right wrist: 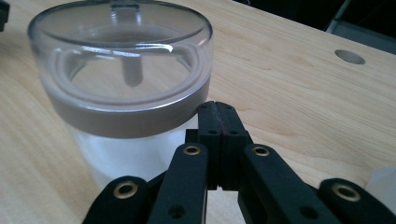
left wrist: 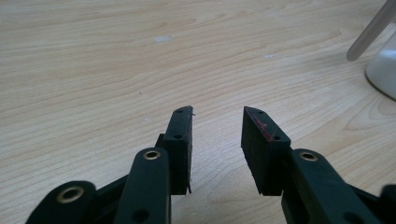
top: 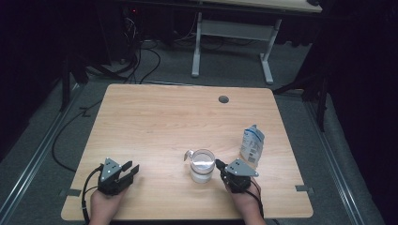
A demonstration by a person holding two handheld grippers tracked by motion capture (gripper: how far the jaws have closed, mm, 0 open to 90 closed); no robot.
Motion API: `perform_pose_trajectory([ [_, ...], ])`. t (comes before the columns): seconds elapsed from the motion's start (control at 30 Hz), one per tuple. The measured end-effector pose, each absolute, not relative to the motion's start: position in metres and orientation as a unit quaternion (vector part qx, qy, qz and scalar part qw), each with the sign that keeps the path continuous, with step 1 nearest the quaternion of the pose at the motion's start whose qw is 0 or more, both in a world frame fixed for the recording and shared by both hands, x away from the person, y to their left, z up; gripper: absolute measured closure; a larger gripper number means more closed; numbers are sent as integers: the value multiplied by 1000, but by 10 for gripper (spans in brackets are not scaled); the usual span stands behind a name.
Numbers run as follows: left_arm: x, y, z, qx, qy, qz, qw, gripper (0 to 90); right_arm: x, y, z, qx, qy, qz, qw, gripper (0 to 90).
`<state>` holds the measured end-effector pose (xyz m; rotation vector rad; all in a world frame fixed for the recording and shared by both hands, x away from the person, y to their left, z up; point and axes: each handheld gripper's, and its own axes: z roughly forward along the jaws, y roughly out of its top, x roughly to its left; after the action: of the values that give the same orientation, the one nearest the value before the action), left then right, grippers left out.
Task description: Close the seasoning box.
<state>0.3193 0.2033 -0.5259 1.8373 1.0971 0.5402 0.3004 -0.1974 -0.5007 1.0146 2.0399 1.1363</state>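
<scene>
Dark room, grey carpet floor, one light wooden surface (top: 155, 122) with one round cable hole (top: 223, 99) near its far edge. One second desk (top: 234, 28) with white legs stands behind it, cables on the floor at far left.

On the surface: one clear jar (top: 202, 166) with a transparent lid and grey band, white contents in the lower part, at front centre. One white-and-blue pouch (top: 252, 145) stands upright just right of and a bit behind the jar, apart from it. One small clear scoop-like handle (top: 188, 155) sticks out at the jar's left; cannot tell if it touches the surface.

Two grippers, one per hand. Left gripper (top: 127, 170) sits at front left, well apart from the jar, resting low at the surface; in the left gripper view its jaws are spread with bare wood between them, nothing held (left wrist: 217, 140). The jar's edge (left wrist: 383, 70) shows at far right of that view.

Right gripper (top: 219, 165) is just right of the jar, tips near the jar's wall. In the right gripper view the jaws are pressed together (right wrist: 218, 116), nothing between them, just beside the jar (right wrist: 121, 93) below the lid band; contact with the jar unclear.

Two hands (top: 105, 206) (top: 246, 199) enter from the bottom edge.
</scene>
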Motion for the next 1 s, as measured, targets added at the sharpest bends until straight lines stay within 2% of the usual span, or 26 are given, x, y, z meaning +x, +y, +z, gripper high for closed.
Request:
perform_pose_trajectory([
  [0.43,320,203,-525,741,443,216,456,640,269,-167,-500,322,792,436,282,900],
  [0.77,321,205,-526,739,447,214,456,640,296,-173,-500,353,776,443,276,900],
  [1.0,321,207,-526,738,449,215,455,639,291,-167,-501,344,782,442,275,900],
])
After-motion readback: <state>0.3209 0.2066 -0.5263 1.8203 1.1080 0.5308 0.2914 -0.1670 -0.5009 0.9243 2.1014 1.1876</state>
